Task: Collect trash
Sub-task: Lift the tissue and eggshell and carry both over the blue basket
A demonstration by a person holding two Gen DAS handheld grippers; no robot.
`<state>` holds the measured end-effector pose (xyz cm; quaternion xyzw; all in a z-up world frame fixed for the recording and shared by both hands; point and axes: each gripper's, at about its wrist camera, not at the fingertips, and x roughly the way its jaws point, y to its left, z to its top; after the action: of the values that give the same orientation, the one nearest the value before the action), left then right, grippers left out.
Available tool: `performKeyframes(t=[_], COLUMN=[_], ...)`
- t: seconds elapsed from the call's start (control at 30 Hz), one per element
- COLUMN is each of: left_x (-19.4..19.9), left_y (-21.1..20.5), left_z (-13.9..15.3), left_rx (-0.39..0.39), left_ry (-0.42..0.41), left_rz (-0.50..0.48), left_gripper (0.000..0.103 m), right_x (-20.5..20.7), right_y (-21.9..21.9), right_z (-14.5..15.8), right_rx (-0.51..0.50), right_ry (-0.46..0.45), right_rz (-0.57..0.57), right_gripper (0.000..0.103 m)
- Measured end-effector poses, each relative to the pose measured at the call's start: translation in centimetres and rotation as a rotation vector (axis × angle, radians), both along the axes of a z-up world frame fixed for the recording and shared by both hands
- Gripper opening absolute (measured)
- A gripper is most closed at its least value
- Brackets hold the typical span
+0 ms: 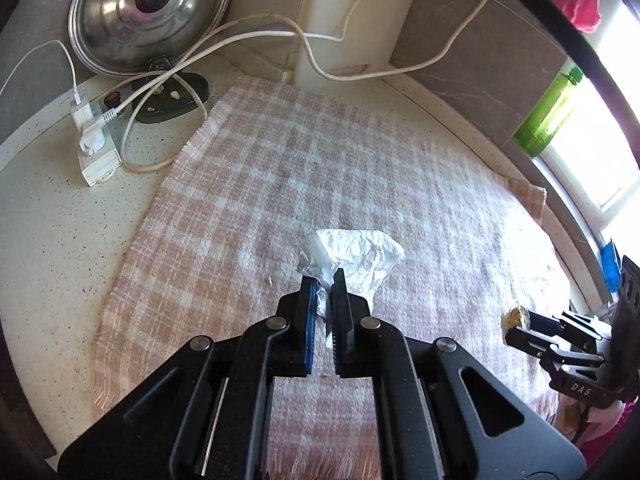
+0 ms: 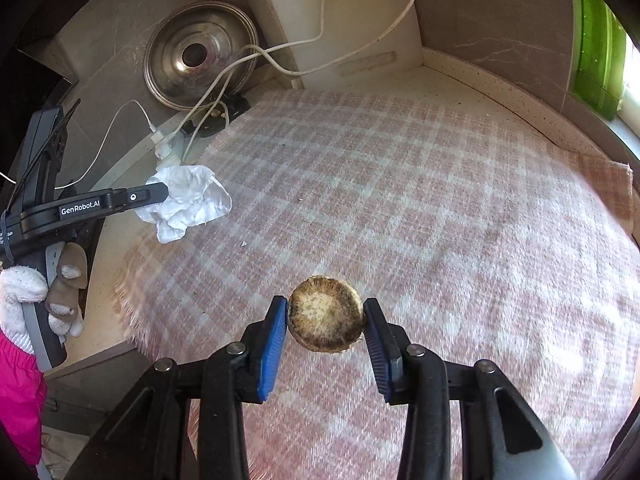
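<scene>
- Left gripper (image 1: 324, 280) was clamped tight on a crumpled white paper wad (image 1: 356, 258), jaws nearly touching, wad sticking out past the tips, above the checked cloth (image 1: 280, 184) and clear of it.
- Right gripper (image 2: 325, 316) was part-open w/ its blue pads (image 2: 274, 332) pressed on either side of a round brown crusty piece (image 2: 326, 316), maybe bread or a cut stub, can't tell which. It hung over the near part of the cloth, not resting on it.
- Progress, my read: both visible bits of trash were already picked up, one per gripper. Still left: getting them to a bin. No bin showed in either view, so can't say where that is.
- Cloth itself looked bare except a tiny white fleck (image 2: 243, 244) near its left edge; possibly a crumb left to collect.
- Only the left wrist view showed the small dark tray (image 1: 172, 100) w/ bits on it clearly, beyond the cloth's far-left corner, plus the white power strip (image 1: 96, 148) left of the cloth.
- Only the right wrist view showed the person's white-gloved hand (image 2: 24, 300) on the left gripper's handle, off the cloth's left edge, and the flat round face of the brown piece; the left view caught that piece only edge-on.
- Both views had the metal lid (image 1: 148, 12) propped on the wall behind the cloth.
</scene>
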<state>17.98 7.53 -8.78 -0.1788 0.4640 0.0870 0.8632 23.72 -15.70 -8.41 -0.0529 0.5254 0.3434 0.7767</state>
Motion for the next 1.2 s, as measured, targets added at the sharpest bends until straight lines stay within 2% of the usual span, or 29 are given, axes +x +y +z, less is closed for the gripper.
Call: performKeyframes(t=[0.3, 0.6, 1.2], left_x=[-5.4, -11.8, -21.3], left_y=[-3.1, -4.3, -3.7], left_z=[1.5, 1.2, -2.9], left_rx=[0.036, 0.058, 0.017], left_ry=[-0.016, 0.011, 0.112], left_rz=[-0.108, -0.180, -0.187], left_gripper=[0.004, 0.004, 0.004], right_x=[-4.8, -10.9, -19.6], right_y=[-1.8, -1.6, 0.8], right_z=[2.5, 4.5, 2.9], right_rx=[0.023, 0.025, 0.008], right_ry=[-0.013, -0.030, 0.047], right_rz=[-0.080, -0.100, -0.078], right_gripper=[0.039, 0.039, 0.039])
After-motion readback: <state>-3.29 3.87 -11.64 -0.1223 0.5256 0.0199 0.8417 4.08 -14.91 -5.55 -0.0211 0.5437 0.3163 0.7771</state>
